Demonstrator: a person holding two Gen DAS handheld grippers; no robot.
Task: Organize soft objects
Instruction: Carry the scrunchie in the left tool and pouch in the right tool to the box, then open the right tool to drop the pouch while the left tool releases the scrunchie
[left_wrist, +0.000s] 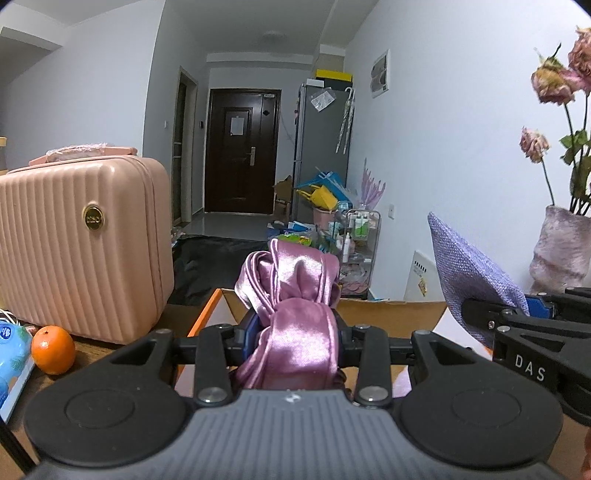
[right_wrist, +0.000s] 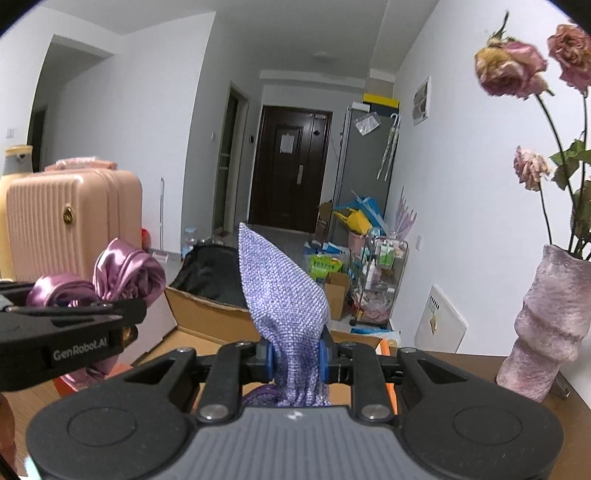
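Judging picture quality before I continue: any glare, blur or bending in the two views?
Left wrist: sharp, dim room light, sheen on the pink satin, walls bowed by the fisheye. Right wrist: purple cloth sharp; dark corners, roses stretched near the rim, no glare.

Left claw (left_wrist: 295, 332) grips pink satin cloth (left_wrist: 295, 295).

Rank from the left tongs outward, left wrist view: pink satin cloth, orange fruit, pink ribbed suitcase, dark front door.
1. Pink satin cloth: pinched in the left tongs, centre.
2. Orange fruit: on the table, low left.
3. Pink ribbed suitcase: behind the orange, left.
4. Dark front door: end of the hallway, centre.
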